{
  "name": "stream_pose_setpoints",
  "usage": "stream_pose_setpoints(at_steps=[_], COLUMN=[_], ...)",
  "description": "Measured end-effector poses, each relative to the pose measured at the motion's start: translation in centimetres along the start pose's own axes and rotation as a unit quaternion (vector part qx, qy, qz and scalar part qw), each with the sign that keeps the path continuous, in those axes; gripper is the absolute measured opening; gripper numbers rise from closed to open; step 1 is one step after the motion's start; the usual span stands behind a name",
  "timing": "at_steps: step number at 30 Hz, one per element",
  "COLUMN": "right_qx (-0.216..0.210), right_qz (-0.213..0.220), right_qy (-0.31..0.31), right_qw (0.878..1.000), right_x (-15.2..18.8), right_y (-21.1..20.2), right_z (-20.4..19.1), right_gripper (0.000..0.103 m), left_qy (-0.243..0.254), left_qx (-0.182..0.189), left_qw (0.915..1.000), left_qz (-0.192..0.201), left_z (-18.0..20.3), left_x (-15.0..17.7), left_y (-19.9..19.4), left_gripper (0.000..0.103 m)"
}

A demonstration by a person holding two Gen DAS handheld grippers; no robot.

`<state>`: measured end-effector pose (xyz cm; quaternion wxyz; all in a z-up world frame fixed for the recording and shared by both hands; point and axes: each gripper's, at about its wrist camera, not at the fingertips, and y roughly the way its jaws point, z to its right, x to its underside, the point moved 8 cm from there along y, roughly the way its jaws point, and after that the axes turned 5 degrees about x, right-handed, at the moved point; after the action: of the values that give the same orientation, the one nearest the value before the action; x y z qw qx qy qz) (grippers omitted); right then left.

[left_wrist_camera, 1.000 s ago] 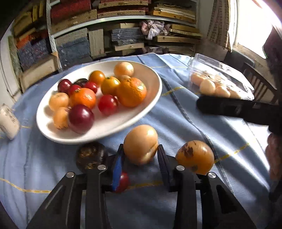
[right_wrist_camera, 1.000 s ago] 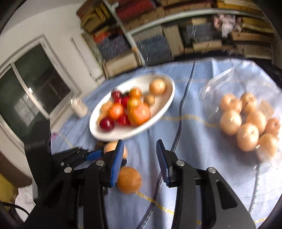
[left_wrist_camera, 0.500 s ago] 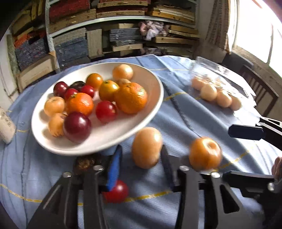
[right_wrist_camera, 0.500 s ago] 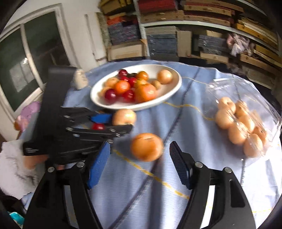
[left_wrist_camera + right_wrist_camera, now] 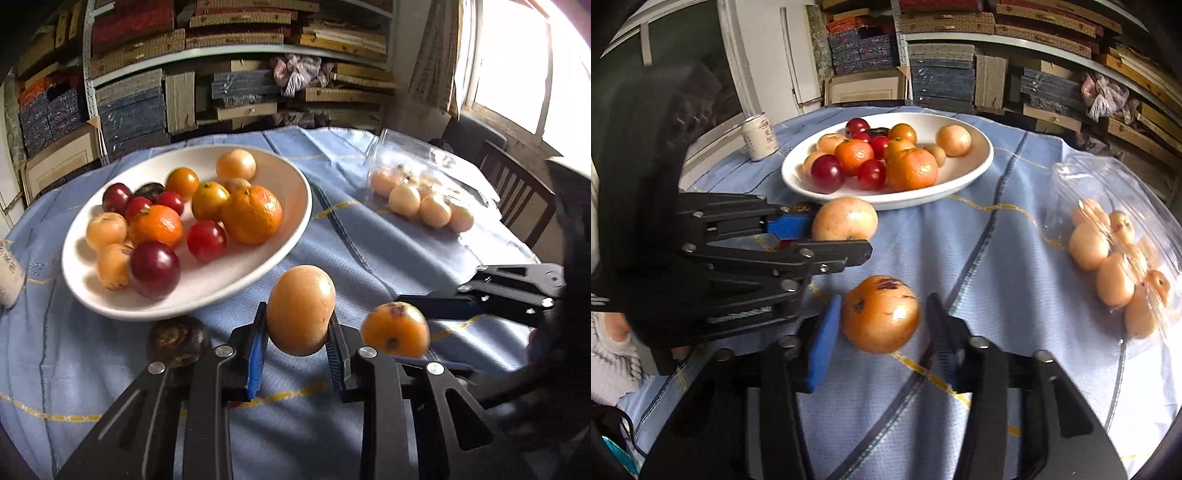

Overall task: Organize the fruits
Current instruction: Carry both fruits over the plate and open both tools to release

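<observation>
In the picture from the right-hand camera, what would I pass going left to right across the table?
White cup → left gripper closed on a pale fruit → white plate of fruit → clear bag of pale fruits.

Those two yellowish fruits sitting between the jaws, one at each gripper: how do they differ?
The pale fruit at the left gripper is clamped by both pads; the spotted fruit at the right gripper has jaws closing around it, a gap still on one side. The pale fruit's skin is smooth and even; the spotted fruit is deeper orange with dark blemishes. Both are roundish, outside the white bowl.
</observation>
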<state>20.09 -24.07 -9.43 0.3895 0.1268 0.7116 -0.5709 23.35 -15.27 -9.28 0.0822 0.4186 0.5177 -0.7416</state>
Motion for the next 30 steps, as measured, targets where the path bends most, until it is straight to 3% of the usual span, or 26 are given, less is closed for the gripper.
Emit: stream_pose_setpoints(at_steps=[7, 12, 19, 25, 30], right_qx=[-0.006, -0.03, -0.018, -0.02, -0.033], right_qz=[0.003, 0.047, 0.093, 0.086, 0.058], right_qy=[0.027, 0.086, 0.085, 0.081, 0.082], right_qw=[1.0, 0.995, 0.992, 0.993, 0.994], right_x=[-0.3, -2.5, -9.9, -15.3, -16.3], right_y=[-0.2, -2.9, -5.1, -0.6, 5.1], right_z=[0.5, 2.8, 3.6, 2.5, 1.1], right_gripper=[0.041, 0.041, 0.041, 0.041, 0.041], left_qy=[-0.029, -0.046, -0.045, -0.056, -0.062], left_qx=[-0.007, -0.033, -0.09, -0.094, -0.089], left_qw=[0.9992, 0.9971, 0.9924, 0.9921, 0.9931], left_qz=[0.028, 0.051, 0.07, 0.062, 0.044], left_z=[-2.2, -6.0, -11.4, -14.2, -15.4], left_x=[-0.1, -1.6, -6.7, -10.7, -11.4], left_y=[-3.1, -6.3, -9.0, -5.4, -0.4], left_gripper=[0.029, 0.029, 0.029, 0.029, 0.029])
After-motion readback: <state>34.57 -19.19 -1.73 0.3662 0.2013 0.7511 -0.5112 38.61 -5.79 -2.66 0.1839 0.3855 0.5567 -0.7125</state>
